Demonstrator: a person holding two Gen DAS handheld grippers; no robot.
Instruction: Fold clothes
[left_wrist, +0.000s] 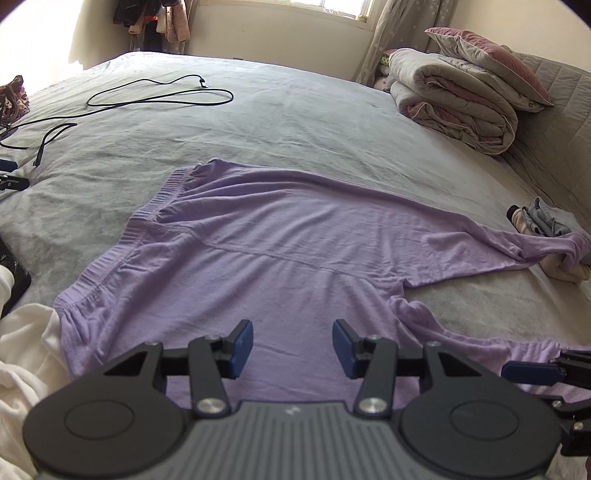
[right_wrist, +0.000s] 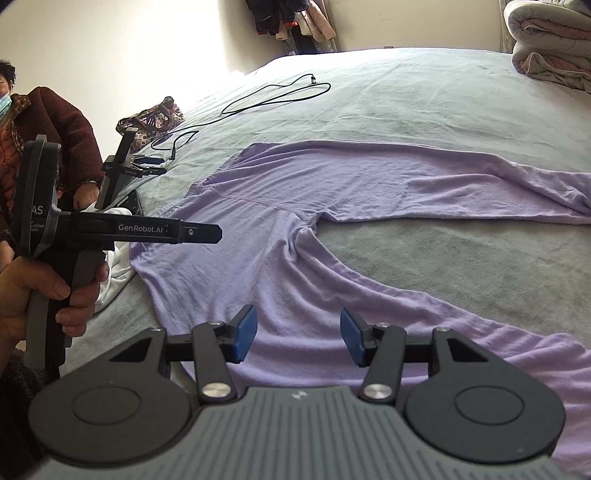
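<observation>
Hovering: 2 open tools, left tool & right tool, over 1 purple pants.

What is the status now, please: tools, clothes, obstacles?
Left tool open, empty. Right tool open, empty, above lilac pants. Pants spread flat on bed, unfolded. Far leg end lies on small clothes pile.

Both wrist cameras sit close above the grey bed, angled down along their own fingers. The left looks over the lilac trousers toward the folded quilt; the right faces across them. Both views share the trousers and the black cable.
</observation>
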